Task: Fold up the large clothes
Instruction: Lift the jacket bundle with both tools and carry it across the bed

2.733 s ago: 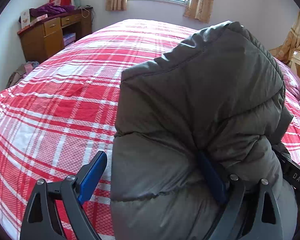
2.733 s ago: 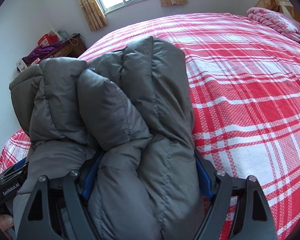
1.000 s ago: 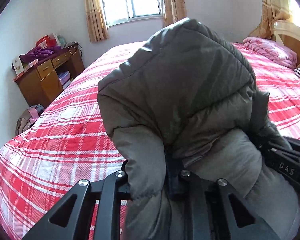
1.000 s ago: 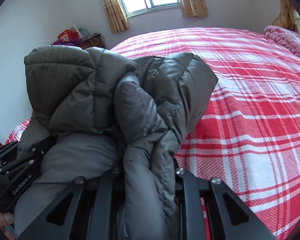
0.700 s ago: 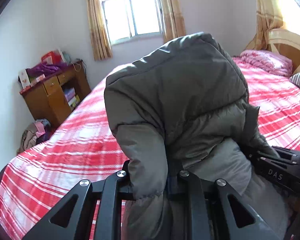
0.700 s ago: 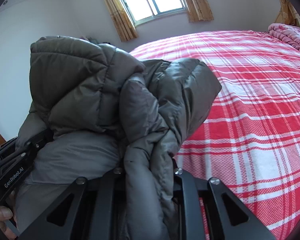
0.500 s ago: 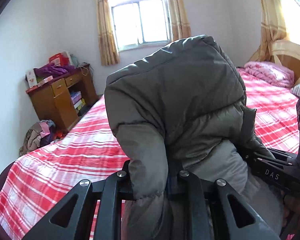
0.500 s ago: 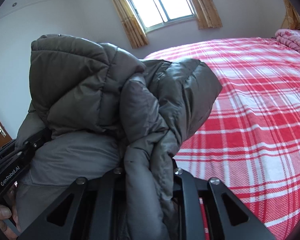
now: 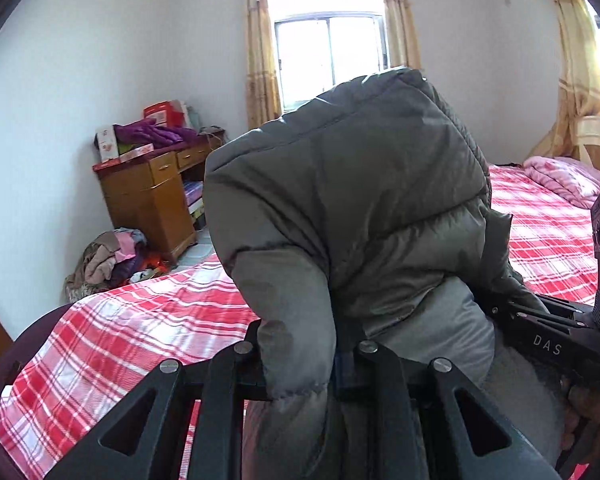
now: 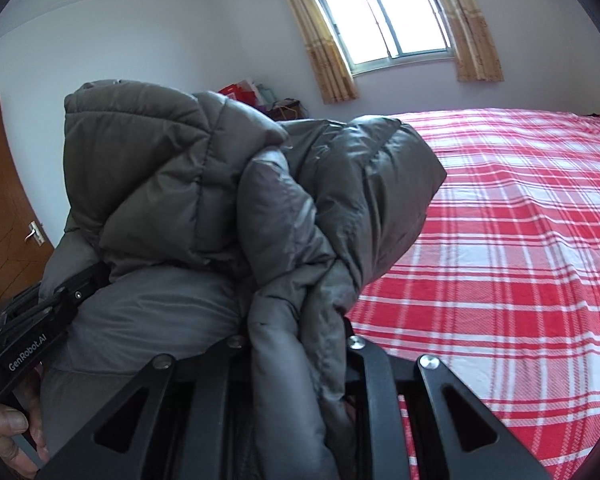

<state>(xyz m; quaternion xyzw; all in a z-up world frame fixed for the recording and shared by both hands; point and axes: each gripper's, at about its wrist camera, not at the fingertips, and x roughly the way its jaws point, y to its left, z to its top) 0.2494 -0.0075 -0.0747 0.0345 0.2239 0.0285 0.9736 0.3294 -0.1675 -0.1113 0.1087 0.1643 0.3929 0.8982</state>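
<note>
Grey quilted nylon fills both views: a puffy down jacket [image 9: 352, 200], bunched into a thick bundle, is held in the air over the near edge of the bed [image 9: 132, 332]. The left gripper [image 9: 306, 364] is clamped on a fat roll of padding at one side of the bundle, and the right gripper [image 10: 296, 356] is pinched on another roll at the other side; each one's fingers are drawn together with fabric squeezed between them.

Judging by its loft, the jacket is probably light for its bulk, soft and springy, with no stiffness at all. The shell looks smooth and shiny, so it likely slides against itself and against the pads, and trapped air will push folds back open. A thin pinch of shell alone could slip out. The better hold seems to be on a stitched seam, hem or doubled edge, taken deep between the fingers, with both holds level so the bundle does not sag.
</note>
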